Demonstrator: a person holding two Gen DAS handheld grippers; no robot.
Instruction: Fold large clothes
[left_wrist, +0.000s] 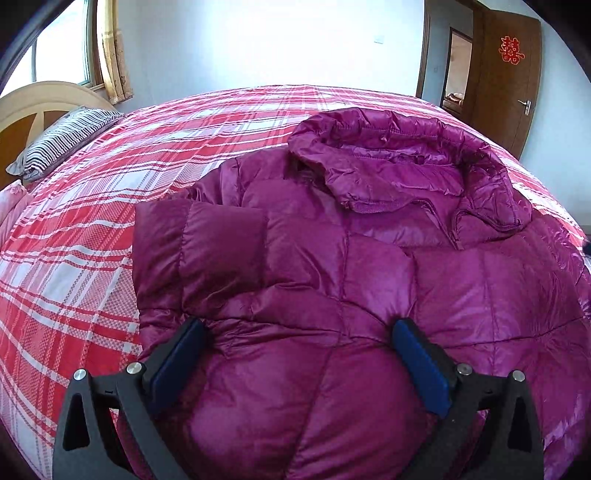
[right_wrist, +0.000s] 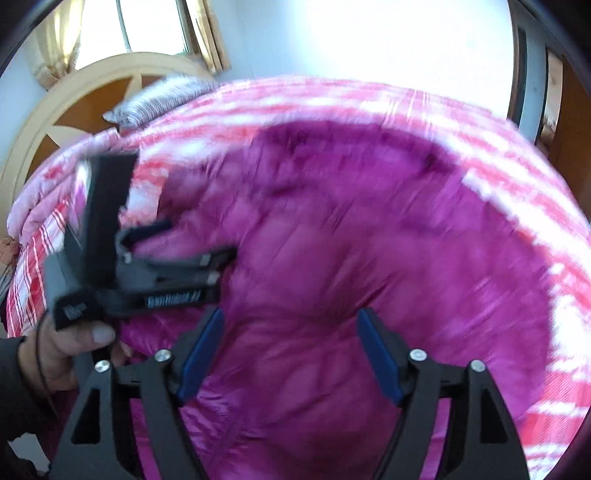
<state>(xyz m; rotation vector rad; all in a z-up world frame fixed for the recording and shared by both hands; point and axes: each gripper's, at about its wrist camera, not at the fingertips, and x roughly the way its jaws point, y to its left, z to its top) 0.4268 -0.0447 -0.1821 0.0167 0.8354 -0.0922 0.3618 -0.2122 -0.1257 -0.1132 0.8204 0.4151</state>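
A shiny magenta down jacket (left_wrist: 369, 277) lies front up on the bed, hood (left_wrist: 388, 155) at the far end. One sleeve (left_wrist: 221, 240) is folded in across the chest. My left gripper (left_wrist: 297, 328) stands with jaws wide apart, tips down on the puffy lower body, and fabric bulges between the blue pads (left_wrist: 421, 365). The blurred right wrist view shows the jacket (right_wrist: 351, 240) below my right gripper (right_wrist: 290, 317), which is open and holds nothing. The left gripper (right_wrist: 197, 240) sits at the jacket's left edge, held by a hand (right_wrist: 66, 350).
The red and white plaid bedsheet (left_wrist: 92, 221) covers a wide bed. A striped pillow (left_wrist: 62, 140) lies by the cream headboard (left_wrist: 33, 107) at the far left. A window with curtains is behind it, and a brown door (left_wrist: 506, 74) is at the far right.
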